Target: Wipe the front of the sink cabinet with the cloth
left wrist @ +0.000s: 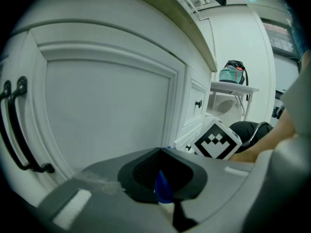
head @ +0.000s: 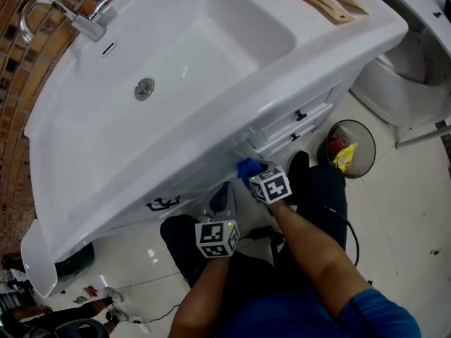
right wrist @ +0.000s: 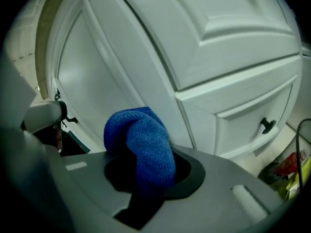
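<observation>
A blue cloth (head: 248,169) (right wrist: 143,144) is bunched in my right gripper (head: 254,176) (right wrist: 146,176), which is shut on it. The cloth is pressed to the white cabinet front (head: 292,125) (right wrist: 146,47) under the sink rim, at the seam between the door and the drawers. My left gripper (head: 220,200) (left wrist: 160,176) hangs lower left of it, close to the door panel (left wrist: 107,115) but apart from it. Its jaws stand together, with a small blue-tipped white piece (left wrist: 163,191) between them. A black door handle (left wrist: 14,125) (head: 162,204) sits left of the left gripper.
The white sink basin (head: 232,55) with its chrome tap (head: 77,16) overhangs the cabinet. Drawers with black knobs (head: 300,115) (right wrist: 267,125) lie to the right. A round waste bin (head: 349,150) stands on the tiled floor beside a white fixture (head: 409,76). My dark-trousered knees crouch below.
</observation>
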The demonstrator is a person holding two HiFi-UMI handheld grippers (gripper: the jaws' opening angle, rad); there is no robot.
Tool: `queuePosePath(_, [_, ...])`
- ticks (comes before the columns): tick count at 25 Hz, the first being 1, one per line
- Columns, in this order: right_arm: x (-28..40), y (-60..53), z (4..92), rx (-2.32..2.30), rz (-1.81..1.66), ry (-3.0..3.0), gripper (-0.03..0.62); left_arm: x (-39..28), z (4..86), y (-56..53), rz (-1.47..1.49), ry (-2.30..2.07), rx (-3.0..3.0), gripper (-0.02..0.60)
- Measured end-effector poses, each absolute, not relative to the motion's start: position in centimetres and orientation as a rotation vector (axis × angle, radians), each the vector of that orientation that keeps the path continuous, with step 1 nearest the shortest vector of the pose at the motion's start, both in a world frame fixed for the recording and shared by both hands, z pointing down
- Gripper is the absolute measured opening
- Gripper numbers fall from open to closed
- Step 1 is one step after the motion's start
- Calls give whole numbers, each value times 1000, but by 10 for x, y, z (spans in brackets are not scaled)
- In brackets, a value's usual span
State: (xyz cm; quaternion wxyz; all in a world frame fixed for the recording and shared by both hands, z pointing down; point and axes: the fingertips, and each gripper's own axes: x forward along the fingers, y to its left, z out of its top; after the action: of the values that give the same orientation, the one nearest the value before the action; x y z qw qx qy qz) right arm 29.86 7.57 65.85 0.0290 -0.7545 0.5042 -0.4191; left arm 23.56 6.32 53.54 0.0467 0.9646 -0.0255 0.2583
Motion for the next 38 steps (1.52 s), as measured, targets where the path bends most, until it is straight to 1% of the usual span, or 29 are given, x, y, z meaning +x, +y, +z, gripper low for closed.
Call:
queuePosePath(6, [299,84,690,-2313,-1427,1489,81,233,571,58,889,-84,2865,2])
queuePosePath(10, [302,88,708,-2335,-1489,1480,81,233,581,60,903,-70,2838,2])
queuePosePath(16, [296,90,694,-2323,-1458,1485,81,223,580,53,878,-80,2806,2])
queuePosePath(20, [285,87,642,-2295,-1286,1561,81,219,563,59,805,-70,2820,2])
queuePosePath(25, [275,89,546,-2246,-931,1669,81,211,531,74,693,-47,2866,1])
queuePosePath(34, [301,126,384,-2231,-381,1552,81,216,435,91,393,18,3041,1])
queuePosePath(38, [319,126,351,-2258,-288,1546,81,221,404,99,292,50,3056,2])
